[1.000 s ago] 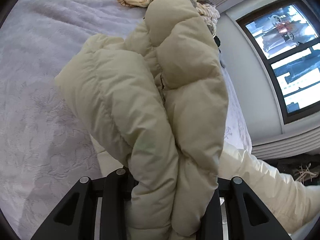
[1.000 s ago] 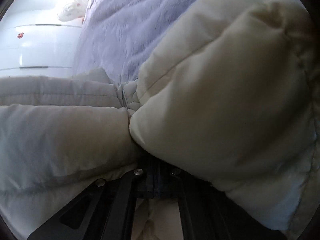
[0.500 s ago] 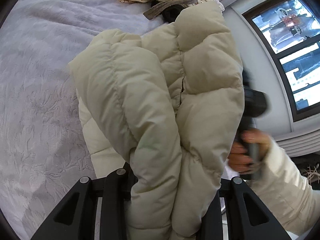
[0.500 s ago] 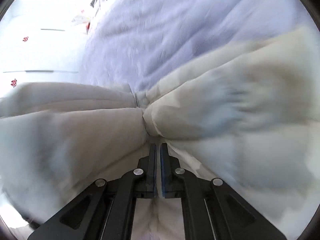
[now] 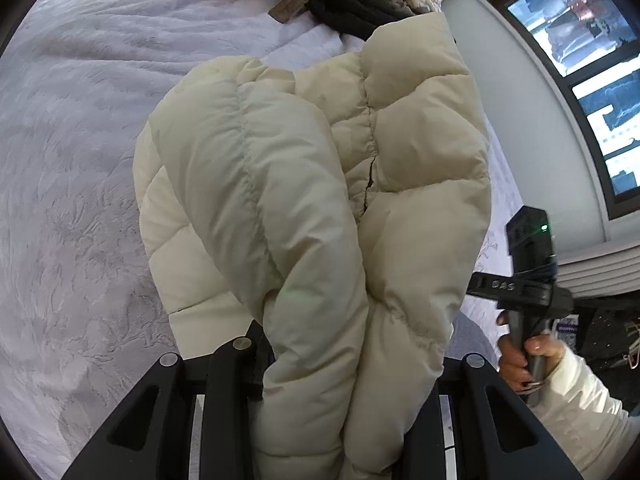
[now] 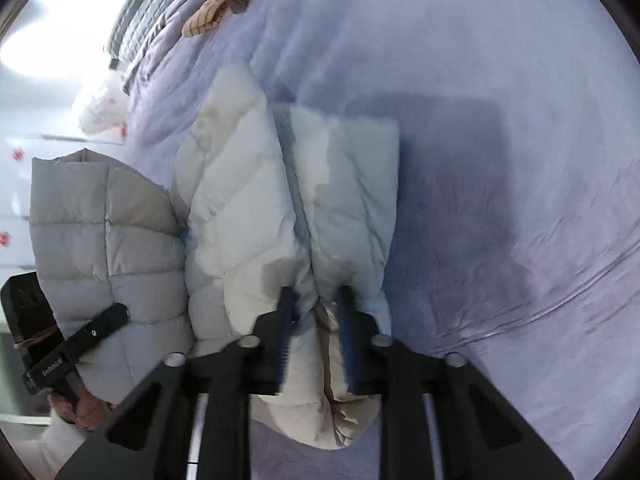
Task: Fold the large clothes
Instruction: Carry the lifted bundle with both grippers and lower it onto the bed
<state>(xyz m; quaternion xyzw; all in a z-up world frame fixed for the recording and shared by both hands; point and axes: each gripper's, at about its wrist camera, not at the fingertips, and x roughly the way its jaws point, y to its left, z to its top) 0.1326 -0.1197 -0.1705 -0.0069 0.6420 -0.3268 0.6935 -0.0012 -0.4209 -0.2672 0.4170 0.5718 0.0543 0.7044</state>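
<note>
Left tool [image 5: 340,364] points steeply down, jaws partly apart and clamped on a thick bunch of the puffer jacket [image 5: 320,200]; the fingertips are buried in fabric. Right tool [image 6: 314,308] tilts down, jaws opening, blue pads [image 6: 286,312] parted with jacket fabric bulging between them; whether the pads touch it is probably not decidable through the blur. Right hand [image 5: 520,354] wraps its handle, white sleeve [image 5: 580,420] at the wrist. Left hand [image 6: 76,408] grips its handle, mostly hidden.

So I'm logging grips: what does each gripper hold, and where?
Left gripper clamps a bunched fold of the puffer jacket. Right gripper is opening, jacket between its fingers.
</note>
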